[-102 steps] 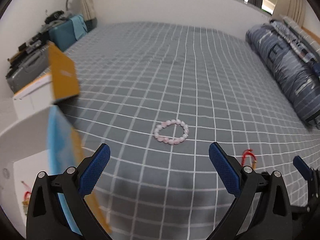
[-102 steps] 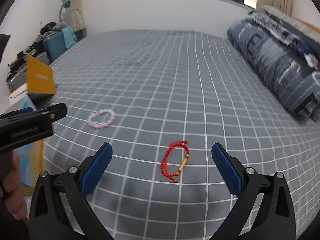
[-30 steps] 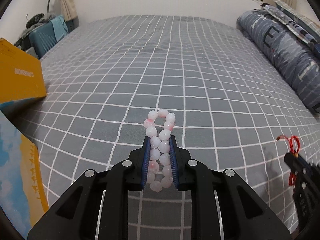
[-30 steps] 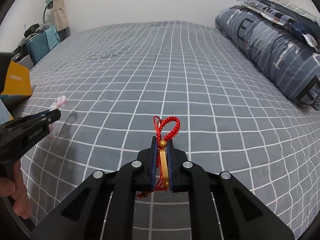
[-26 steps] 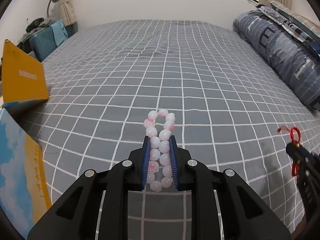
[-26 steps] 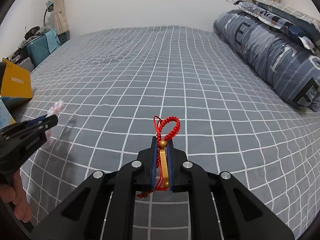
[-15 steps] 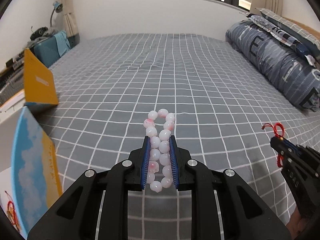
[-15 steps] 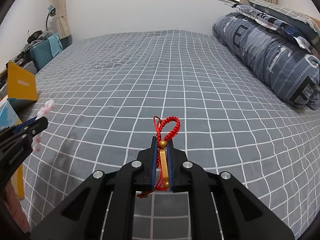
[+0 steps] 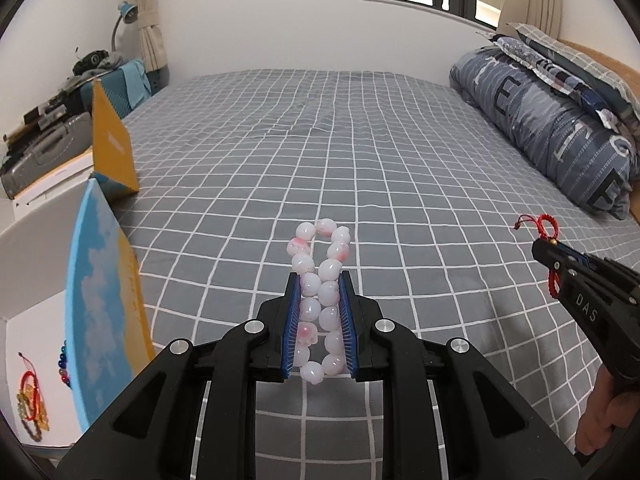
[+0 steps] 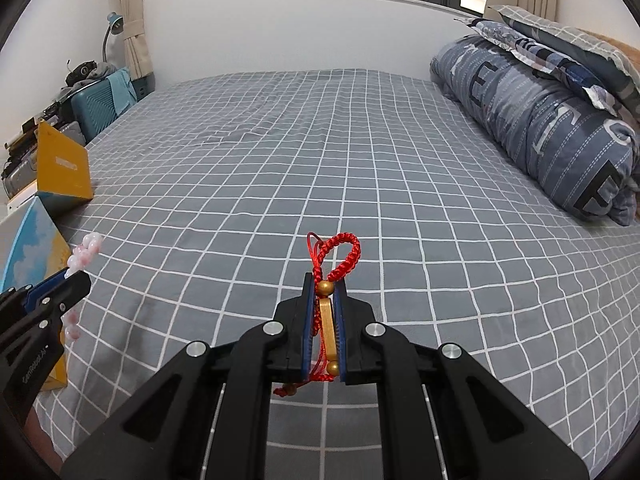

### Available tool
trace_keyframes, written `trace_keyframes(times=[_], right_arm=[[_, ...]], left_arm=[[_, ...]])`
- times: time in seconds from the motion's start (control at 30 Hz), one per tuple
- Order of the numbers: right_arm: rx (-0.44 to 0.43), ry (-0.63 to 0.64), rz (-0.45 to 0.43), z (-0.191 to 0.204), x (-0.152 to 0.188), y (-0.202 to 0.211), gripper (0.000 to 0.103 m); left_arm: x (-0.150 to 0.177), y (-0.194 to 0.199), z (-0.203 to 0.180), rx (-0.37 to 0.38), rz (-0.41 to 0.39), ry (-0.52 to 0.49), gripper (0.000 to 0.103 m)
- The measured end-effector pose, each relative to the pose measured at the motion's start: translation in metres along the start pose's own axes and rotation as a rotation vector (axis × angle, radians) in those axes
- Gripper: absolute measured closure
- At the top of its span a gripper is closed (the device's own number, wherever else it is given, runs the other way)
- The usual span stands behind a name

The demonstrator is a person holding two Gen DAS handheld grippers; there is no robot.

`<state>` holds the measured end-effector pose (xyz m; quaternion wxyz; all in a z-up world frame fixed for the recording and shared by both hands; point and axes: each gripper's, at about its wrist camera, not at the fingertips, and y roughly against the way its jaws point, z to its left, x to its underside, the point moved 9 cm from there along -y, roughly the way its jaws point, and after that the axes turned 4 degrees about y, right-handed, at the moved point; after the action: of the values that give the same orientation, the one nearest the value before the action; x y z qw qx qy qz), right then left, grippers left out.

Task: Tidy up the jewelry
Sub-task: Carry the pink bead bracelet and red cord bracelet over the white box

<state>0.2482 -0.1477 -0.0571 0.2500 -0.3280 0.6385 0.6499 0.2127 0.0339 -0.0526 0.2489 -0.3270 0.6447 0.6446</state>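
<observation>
My left gripper (image 9: pixel 319 280) is shut on a pink bead bracelet (image 9: pixel 320 268), held in the air above the grey checked bed (image 9: pixel 360 160). My right gripper (image 10: pixel 324 280) is shut on a red cord bracelet (image 10: pixel 338 252) with a gold bar, also lifted above the bed. The right gripper shows at the right of the left wrist view (image 9: pixel 544 246). The left gripper shows at the left of the right wrist view (image 10: pixel 80 280). An open white box (image 9: pixel 36 320) with blue-and-yellow flaps sits at the lower left and holds other bracelets (image 9: pixel 30 396).
A yellow box flap (image 9: pixel 112 148) stands at the bed's left edge. A rolled blue duvet (image 9: pixel 560 132) and pillows lie along the right side. A teal suitcase (image 10: pixel 100 104) and clutter stand beside the bed at the far left.
Both grippers closed on their bracelets and have since risen higher above the bed. The open box has come further into the left wrist view.
</observation>
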Motion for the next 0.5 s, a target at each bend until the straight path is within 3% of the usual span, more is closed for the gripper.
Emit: trace_keyframes(times=[0.2,0.5], right_arm=[[-0.038,-0.011,0.000,0.020,-0.009,0.015,0.095],[-0.139,0.072,-0.070,0.112,-0.043,0.068,0.095]], left_arm=[[-0.006,0.021,0.017,-0.006,-0.012,0.028,0.084],[-0.024,0.083,0.092,-0.044,-0.046,0.098,0.084]])
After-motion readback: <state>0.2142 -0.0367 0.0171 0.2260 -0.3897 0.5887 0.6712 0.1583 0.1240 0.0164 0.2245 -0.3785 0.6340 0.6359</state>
